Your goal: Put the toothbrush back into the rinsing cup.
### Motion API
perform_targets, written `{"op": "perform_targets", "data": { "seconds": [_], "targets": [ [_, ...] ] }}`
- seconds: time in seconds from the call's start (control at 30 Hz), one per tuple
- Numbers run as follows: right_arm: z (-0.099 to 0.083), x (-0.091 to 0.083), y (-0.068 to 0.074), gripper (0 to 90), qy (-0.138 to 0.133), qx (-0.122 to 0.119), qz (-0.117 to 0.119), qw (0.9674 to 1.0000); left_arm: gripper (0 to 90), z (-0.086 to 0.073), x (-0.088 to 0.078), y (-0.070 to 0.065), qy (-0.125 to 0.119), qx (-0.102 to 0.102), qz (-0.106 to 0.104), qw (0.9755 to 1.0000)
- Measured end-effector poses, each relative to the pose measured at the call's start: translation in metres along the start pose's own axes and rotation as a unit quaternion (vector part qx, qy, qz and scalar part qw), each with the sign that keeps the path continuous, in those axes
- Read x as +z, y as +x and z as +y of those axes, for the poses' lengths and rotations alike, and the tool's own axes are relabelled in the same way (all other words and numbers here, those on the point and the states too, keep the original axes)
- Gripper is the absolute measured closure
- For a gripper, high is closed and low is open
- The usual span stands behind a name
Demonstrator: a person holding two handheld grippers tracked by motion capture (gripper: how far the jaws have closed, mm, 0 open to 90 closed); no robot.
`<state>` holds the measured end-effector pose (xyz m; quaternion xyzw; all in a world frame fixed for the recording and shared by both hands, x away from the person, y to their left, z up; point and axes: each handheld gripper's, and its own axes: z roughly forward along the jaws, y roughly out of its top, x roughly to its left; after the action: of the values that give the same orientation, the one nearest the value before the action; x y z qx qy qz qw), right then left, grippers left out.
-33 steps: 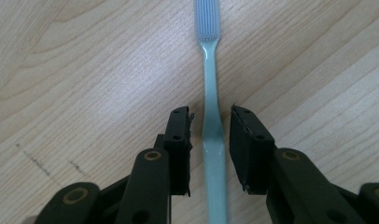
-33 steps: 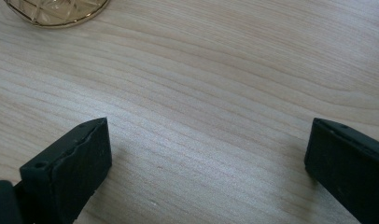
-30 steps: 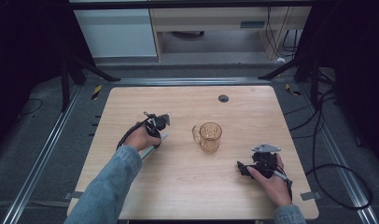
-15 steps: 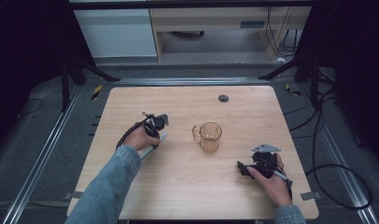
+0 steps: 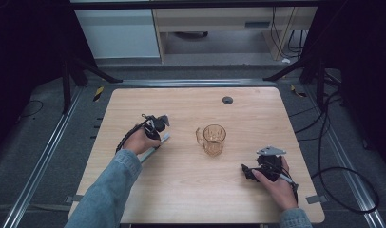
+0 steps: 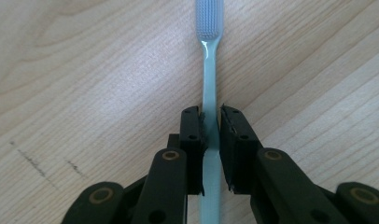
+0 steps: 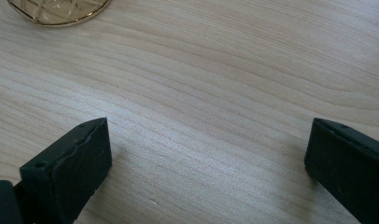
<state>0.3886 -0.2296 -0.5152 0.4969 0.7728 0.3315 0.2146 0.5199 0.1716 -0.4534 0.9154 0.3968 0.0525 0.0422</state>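
Left gripper (image 6: 211,128): its two black jaws have just been closing and now clamp the pale blue-green handle of a toothbrush (image 6: 209,70), which lies flat on the wooden table (image 5: 181,190).
Toothbrush position: in the high view it rests left of centre under the person's left hand (image 5: 141,141), well apart from the mug.
Grip risk: the jaws pinch a narrow, smooth handle partway along; judged from this, the long bristle end could swing or pivot between the pads once lifted.
Glass mug (image 5: 213,139): amber, upright, handle to its left, near the table's centre; a tilted toothbrush might knock its rim and tip it.
Right gripper (image 7: 206,154): jaws stand wide apart over bare wood, holding nothing, too far away to steady the mug.
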Motion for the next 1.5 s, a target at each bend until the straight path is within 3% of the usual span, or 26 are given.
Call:
{"op": "perform_targets", "data": {
  "seconds": [0.33, 0.5, 0.67, 0.7, 0.93, 1.13, 1.4, 1.43, 1.47, 1.5],
  "targets": [
    [0.0, 0.0, 0.0, 0.9, -0.002, -0.003, -0.001, 1.0, 79.2, 0.0, -0.027, -0.001, -0.065, -0.001, 0.009, 0.9978],
    [0.0, 0.0, 0.0, 0.8, -0.002, -0.004, -0.001, 1.0, 79.2, 0.004, -0.041, -0.006, -0.105, 0.002, 0.006, 0.9945],
    [0.0, 0.0, 0.0, 0.8, -0.002, -0.004, -0.001, 1.0, 79.2, 0.008, -0.052, -0.008, -0.126, 0.001, 0.007, 0.992],
    [0.0, 0.0, 0.0, 0.8, -0.002, -0.004, -0.001, 1.0, 79.2, 0.009, -0.058, -0.01, -0.137, 0.003, 0.004, 0.9905],
    [0.0, 0.0, 0.0, 0.8, 0.0, 0.0, 0.0, 1.0, 79.2, 0.015, -0.074, -0.015, -0.16, 0.003, 0.006, 0.9872],
    [0.0, 0.0, 0.001, 0.8, 0.0, 0.0, 0.002, 1.0, 79.2, 0.017, -0.078, -0.019, -0.163, 0.002, 0.008, 0.9865],
    [0.0, 0.0, 0.001, 0.7, 0.0, -0.001, 0.001, 1.0, 79.2, 0.018, -0.09, -0.028, -0.201, 0.002, -0.003, 0.9795],
    [0.0, 0.0, 0.001, 0.7, 0.0, -0.001, 0.001, 1.0, 79.2, 0.018, -0.09, -0.028, -0.201, 0.002, -0.003, 0.9795],
    [0.0, 0.0, 0.001, 0.7, 0.0, -0.001, 0.001, 1.0, 79.2, 0.019, -0.093, -0.031, -0.218, -0.004, -0.008, 0.9759],
    [0.0, 0.0, 0.001, 0.7, 0.0, -0.001, 0.0, 1.0, 79.2, 0.019, -0.094, -0.032, -0.227, -0.005, -0.006, 0.9738]
  ]
}}
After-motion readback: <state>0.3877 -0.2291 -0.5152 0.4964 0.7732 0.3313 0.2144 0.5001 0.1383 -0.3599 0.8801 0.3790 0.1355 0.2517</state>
